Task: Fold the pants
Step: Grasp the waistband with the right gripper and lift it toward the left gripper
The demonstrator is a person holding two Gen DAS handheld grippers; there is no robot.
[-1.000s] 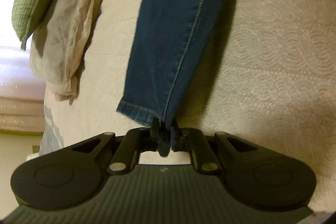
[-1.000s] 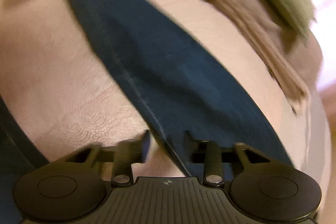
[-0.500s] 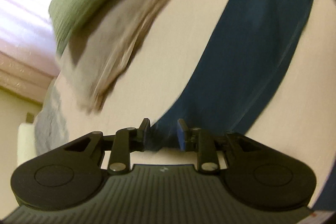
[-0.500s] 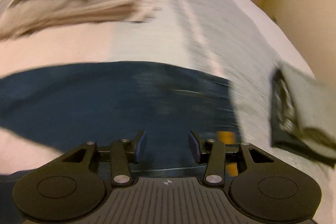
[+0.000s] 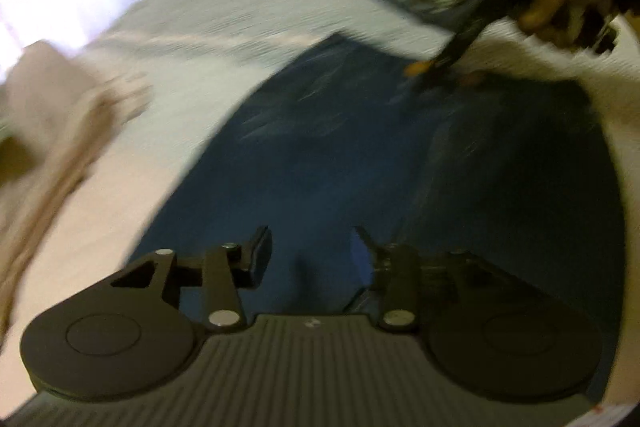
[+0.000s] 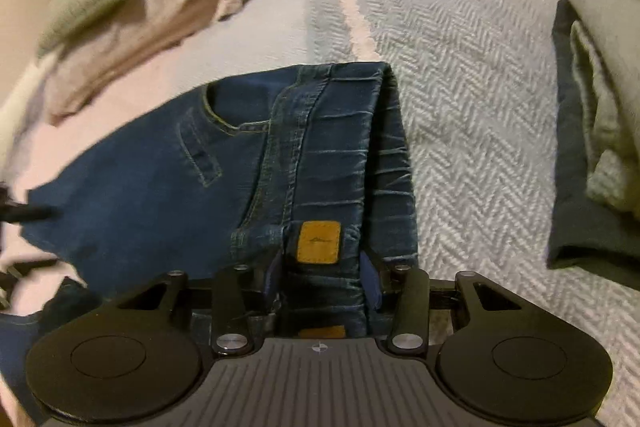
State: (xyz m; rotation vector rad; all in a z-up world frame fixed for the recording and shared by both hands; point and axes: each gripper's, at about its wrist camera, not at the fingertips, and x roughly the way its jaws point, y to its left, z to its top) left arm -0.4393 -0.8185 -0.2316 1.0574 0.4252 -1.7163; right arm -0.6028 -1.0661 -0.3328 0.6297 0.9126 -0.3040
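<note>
One fold is looking done: the jeans (image 6: 248, 163) are lying doubled, leg on leg, across the middle of the bed (image 6: 460, 99), and the folds along their length are, I think, still waiting. The right gripper (image 6: 322, 279) is sitting at the waistband with its jaws apart, one on each side of the tan patch (image 6: 319, 241), not yet squeezing, while the left gripper (image 5: 310, 255) is hanging open over the blue cloth, holding nothing. No box or basket is showing, only folded clothes (image 6: 596, 115) piled at the bed's right edge.
</note>
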